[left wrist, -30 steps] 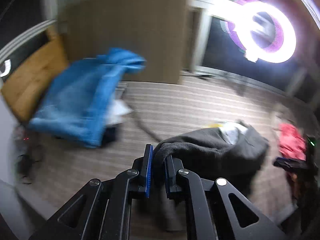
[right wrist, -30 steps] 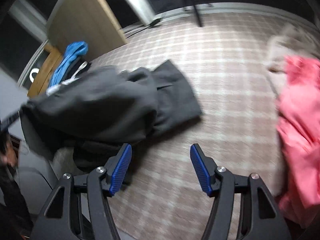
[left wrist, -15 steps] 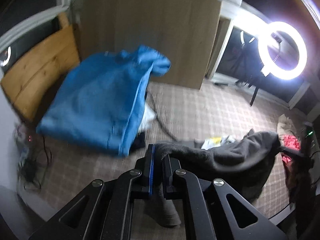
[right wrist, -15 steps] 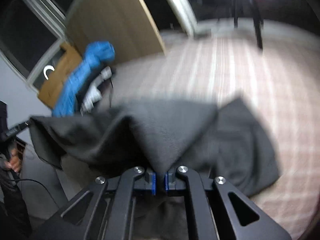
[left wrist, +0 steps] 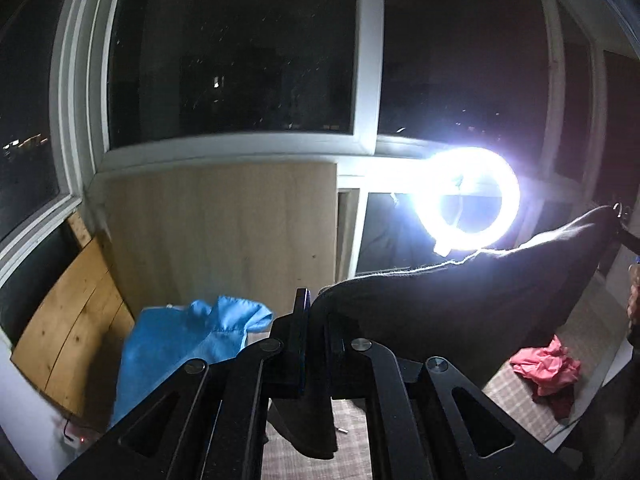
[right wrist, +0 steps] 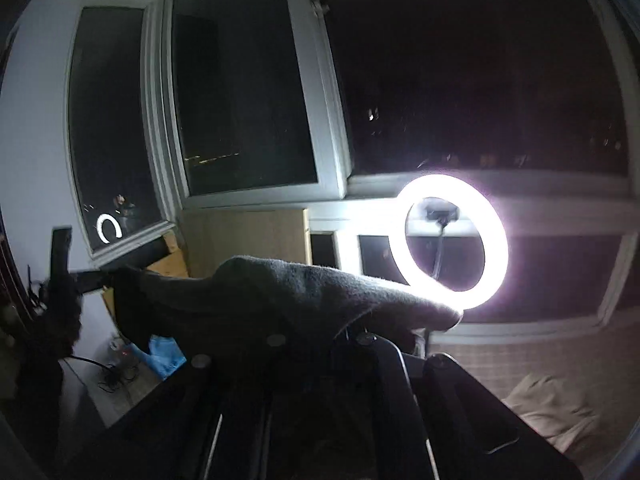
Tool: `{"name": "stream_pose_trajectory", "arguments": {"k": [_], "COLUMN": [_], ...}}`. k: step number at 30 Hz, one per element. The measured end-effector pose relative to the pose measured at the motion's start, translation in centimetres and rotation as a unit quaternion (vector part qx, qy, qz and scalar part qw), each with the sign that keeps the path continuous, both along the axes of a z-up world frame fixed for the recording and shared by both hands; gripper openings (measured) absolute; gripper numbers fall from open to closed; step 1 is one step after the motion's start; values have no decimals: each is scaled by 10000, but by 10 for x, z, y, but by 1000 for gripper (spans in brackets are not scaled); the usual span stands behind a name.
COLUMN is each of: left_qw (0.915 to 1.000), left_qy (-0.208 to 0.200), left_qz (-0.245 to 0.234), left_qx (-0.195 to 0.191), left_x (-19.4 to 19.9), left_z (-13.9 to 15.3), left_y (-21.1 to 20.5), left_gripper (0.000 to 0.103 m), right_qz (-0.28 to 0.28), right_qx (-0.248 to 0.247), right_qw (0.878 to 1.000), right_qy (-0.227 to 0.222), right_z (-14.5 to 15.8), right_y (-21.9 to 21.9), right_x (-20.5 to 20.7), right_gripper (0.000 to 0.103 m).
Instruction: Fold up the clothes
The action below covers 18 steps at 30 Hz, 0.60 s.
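Observation:
A dark grey garment point(left wrist: 460, 312) hangs in the air, stretched between both grippers. My left gripper point(left wrist: 316, 320) is shut on one edge of it; cloth hangs down below the fingers. The garment's far end reaches the right gripper at the right edge of the left wrist view point(left wrist: 620, 220). In the right wrist view the same garment point(right wrist: 288, 300) drapes over my right gripper point(right wrist: 340, 336), which is shut on it, its fingertips hidden under the cloth. The left gripper shows at the far left there point(right wrist: 80, 276).
A blue garment point(left wrist: 176, 344) lies on the checked floor by a wooden board point(left wrist: 68, 320) and a pale cabinet point(left wrist: 224, 232). A pink garment point(left wrist: 548, 368) and a beige one point(right wrist: 552, 412) lie on the floor. A bright ring light point(right wrist: 450, 238) stands before dark windows.
Both grippers have risen and tilted up, lifting the dark garment off the floor. The right gripper, open a second ago, has shut on the garment.

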<state>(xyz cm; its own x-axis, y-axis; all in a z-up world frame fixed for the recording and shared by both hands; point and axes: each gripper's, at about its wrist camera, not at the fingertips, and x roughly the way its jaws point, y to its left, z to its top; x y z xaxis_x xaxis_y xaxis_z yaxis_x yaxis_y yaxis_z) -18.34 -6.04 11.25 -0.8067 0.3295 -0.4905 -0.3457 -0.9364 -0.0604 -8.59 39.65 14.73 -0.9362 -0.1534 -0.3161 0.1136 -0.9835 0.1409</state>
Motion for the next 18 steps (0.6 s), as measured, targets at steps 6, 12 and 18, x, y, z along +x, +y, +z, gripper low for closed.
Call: {"name": "stream_pose_trajectory", "arguments": {"k": [6, 12, 18], "left_qw": [9983, 9496, 9276], "left_qy": [-543, -2613, -3158], "left_qz": [-14, 1137, 1267], "left_qx": [-190, -1308, -1541], "left_x": [7, -3, 29], "left_z": [-57, -233, -285], "left_y": [-8, -62, -56], "left_gripper": [5, 13, 12], "right_qz": [89, 1419, 1646], "right_qx": [-447, -1236, -793], "right_qw": [9968, 9180, 8777], "right_qy": [-655, -3492, -4430], "right_z": [-55, -262, -332], "right_y": [-5, -84, -108], "right_x": [17, 10, 15], "right_gripper": [5, 6, 16]}}
